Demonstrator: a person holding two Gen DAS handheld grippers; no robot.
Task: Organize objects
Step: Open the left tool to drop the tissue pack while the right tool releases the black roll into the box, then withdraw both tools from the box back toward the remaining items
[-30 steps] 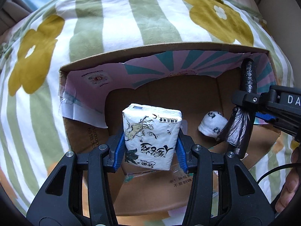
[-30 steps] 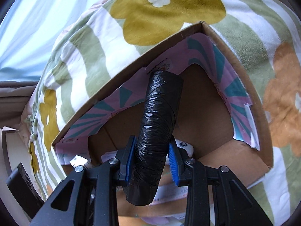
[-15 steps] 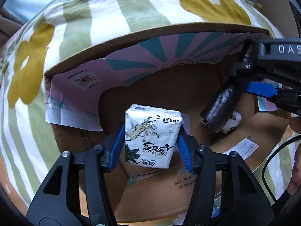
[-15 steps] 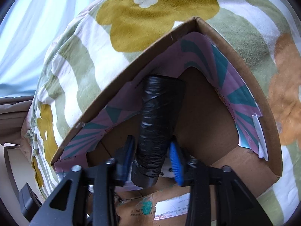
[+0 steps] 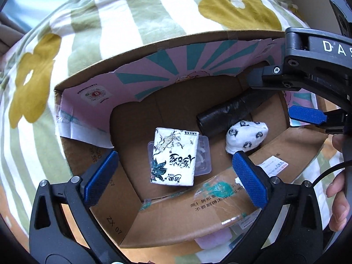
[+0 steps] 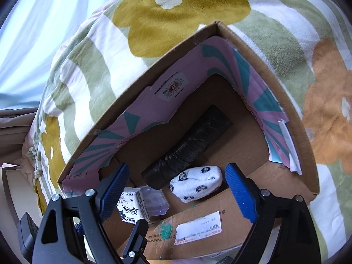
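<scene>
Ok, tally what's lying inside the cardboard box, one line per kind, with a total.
Tissue packs, white with ink drawings: 1
Clear plastic cases, under the tissue pack: 1
Black plastic rolls: 1
Rolled white socks with dark print: 1
Total: 4, all on the floor of the cardboard box.

Both views are bright with soft daylight. The pale blue curtain at the upper left glows, nearly washed out. The inside of the open brown cardboard box lies in mild shade, its floor darker than the flowered, green-striped bedspread. Fisheye curvature bends the box rim, and black vignetting fills the corners. Focus is sharp at the centre and softer toward the edges.
</scene>
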